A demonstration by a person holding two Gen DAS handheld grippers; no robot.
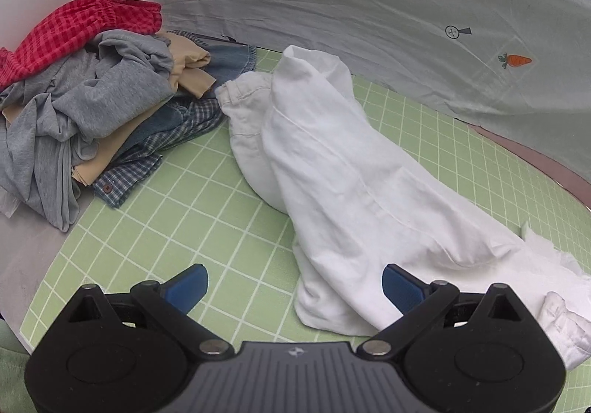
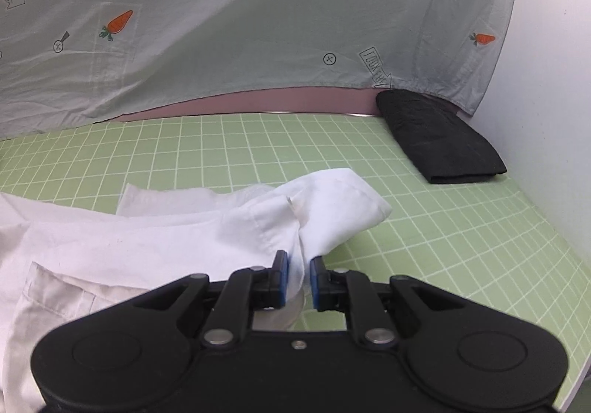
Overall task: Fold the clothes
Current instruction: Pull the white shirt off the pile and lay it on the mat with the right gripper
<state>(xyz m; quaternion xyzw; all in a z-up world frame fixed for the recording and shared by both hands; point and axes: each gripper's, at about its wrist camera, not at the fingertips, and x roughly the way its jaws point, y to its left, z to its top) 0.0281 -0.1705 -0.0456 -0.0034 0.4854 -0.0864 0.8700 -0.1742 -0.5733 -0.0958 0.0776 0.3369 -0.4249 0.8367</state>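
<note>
**White garment being gripped on the grid mat**

A rumpled white cotton garment (image 1: 343,169) is being stretched across the green grid-lined tabletop (image 1: 207,213). A fold of it is being pinched between the narrowed jaws of the right gripper (image 2: 299,274). The left gripper (image 1: 291,283) is being held wide, nothing clamped, beside a pile of mixed unfolded clothes (image 1: 92,102). A folded black cloth (image 2: 439,139) is being kept at the far corner.

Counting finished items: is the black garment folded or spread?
Folded: the black garment lies as a compact layered rectangle at the green mat's far corner.
</note>
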